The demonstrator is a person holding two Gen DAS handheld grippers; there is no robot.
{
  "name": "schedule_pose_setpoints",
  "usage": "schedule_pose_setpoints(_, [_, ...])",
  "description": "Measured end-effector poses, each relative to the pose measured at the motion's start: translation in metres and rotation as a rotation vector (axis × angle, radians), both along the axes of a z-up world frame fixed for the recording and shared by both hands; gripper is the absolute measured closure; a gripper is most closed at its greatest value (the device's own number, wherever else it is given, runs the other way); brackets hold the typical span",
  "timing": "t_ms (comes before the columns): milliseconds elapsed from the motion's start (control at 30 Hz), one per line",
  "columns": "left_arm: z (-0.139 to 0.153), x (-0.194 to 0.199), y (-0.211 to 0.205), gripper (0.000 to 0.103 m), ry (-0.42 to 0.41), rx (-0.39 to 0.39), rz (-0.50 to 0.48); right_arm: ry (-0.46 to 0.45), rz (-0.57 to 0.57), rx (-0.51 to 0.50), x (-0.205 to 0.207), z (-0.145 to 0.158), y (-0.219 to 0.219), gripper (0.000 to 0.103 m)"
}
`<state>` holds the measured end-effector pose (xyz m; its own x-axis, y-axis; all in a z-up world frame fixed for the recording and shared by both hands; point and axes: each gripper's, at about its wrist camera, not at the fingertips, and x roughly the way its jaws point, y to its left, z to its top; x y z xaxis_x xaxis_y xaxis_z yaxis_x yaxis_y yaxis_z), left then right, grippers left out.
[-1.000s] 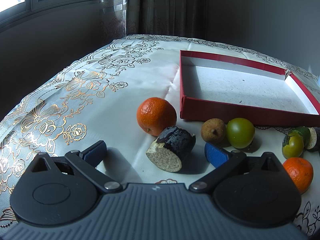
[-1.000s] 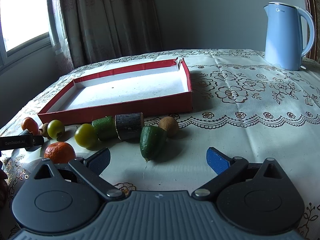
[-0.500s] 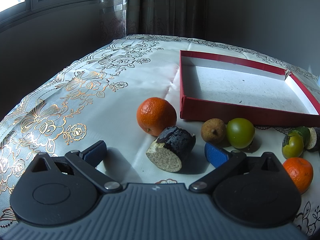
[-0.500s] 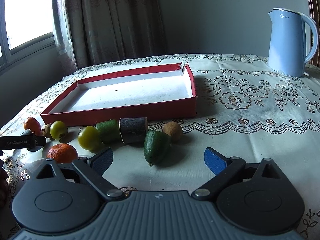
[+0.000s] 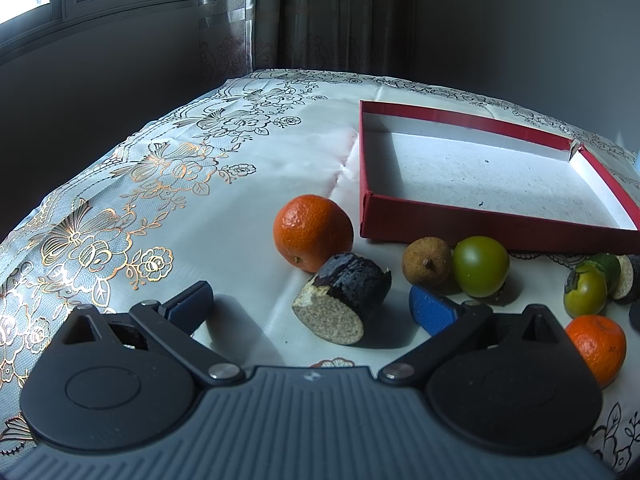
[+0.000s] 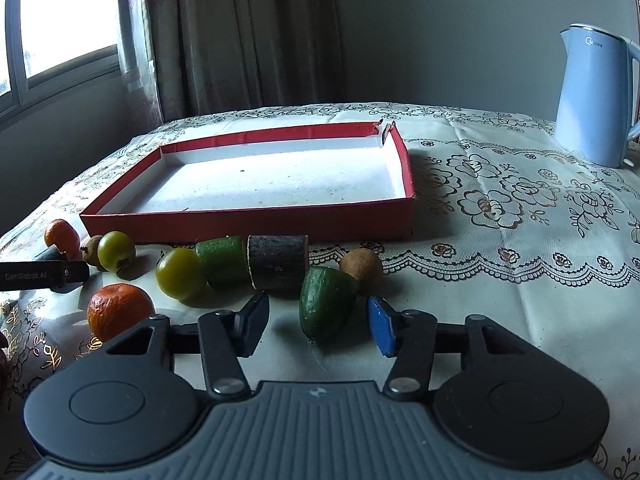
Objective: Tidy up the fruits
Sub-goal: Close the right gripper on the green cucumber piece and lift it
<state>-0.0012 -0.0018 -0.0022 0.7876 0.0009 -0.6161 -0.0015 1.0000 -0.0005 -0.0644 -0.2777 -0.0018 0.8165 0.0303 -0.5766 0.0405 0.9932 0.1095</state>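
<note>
Here the right gripper [image 6: 318, 330] is closing around the green piece [image 6: 326, 304], a stubby cucumber-like end lying on the cloth [image 6: 500, 280] straight ahead of it, between the two pads; gaps show on both sides, so the pads are not yet pressing on it. Its long axis runs roughly along the line the gripper points, tapered tip toward the camera and cut end away, so the jaws close across its narrow width, which looks like the right way to take it. A brown fruit [image 6: 361, 266] sits just behind its far right side, and the dark cut log [image 6: 277, 262] lies just beyond on the left; neither stands between the pads. The red tray [image 6: 248, 224] lies beyond this row, empty, so the lift would likely carry the piece up and forward over the near wall. The left gripper [image 5: 310, 308] rests with jaws wide apart and nothing clamped, a dark-skinned chunk [image 5: 342, 302] lying ahead of it between the pads, an orange [image 5: 313, 232] just behind. For the green piece, the right hand is plainly the nearer.
</note>
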Motion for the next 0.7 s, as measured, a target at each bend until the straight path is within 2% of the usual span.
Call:
schedule_pose_setpoints(100, [0.000,0.000,0.000,0.000,0.000,0.000,0.000,-0.002,-0.004,0.002,0.001,0.000,-0.001,0.058])
schedule_pose_setpoints(167, [0.000,0.000,0.000,0.000,0.000,0.000,0.000,-0.001,-0.016,0.004,0.001,-0.001,-0.002,0.071])
schedule_pose_setpoints(200, [0.000,0.000,0.000,0.000,0.000,0.000,0.000,-0.003,-0.020,0.009,0.001,-0.001,-0.004,0.074])
schedule_pose_setpoints(433, [0.000,0.000,0.000,0.000,0.000,0.000,0.000,-0.027,-0.022,0.033,-0.005,0.003,-0.008,0.074])
schedule_pose_setpoints(700, [0.000,0.000,0.000,0.000,0.000,0.000,0.000,-0.131,-0.018,0.020,-0.006,0.041,-0.016,0.074])
